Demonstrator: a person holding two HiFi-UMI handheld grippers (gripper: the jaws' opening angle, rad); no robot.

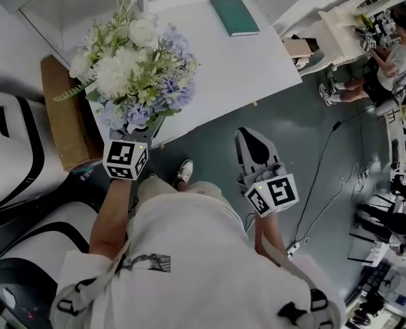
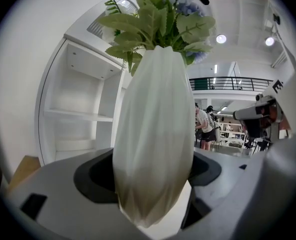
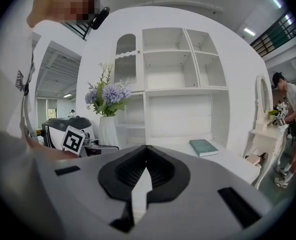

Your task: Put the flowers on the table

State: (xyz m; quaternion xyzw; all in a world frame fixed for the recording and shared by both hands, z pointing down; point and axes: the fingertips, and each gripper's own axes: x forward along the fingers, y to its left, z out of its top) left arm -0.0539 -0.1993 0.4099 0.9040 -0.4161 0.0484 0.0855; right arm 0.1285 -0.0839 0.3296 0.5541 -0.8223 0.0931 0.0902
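A person in a white shirt stands just off the near edge of the white table [image 1: 250, 60], a gripper in each hand. The left gripper [image 1: 135, 137] is clamped across the lower body of a ribbed white vase [image 2: 155, 134], its jaws spread wide round it. The vase stands upright, long axis vertical, and carries a bouquet of white and lilac flowers [image 1: 131, 67]. From above, the bouquet overlaps the table's near left corner, though whether the vase base has crossed the table edge cannot be told. The right gripper [image 1: 249, 137] hangs off the same near edge, over the grey floor, jaws together and empty. The table top lies straight ahead of the loaded left gripper, which looks the nearer to it, so the set-down will likely be a short carry forward, then down. A teal book [image 1: 235, 16] lies at the table's far side; white shelving [image 3: 177, 84] rises behind the table.
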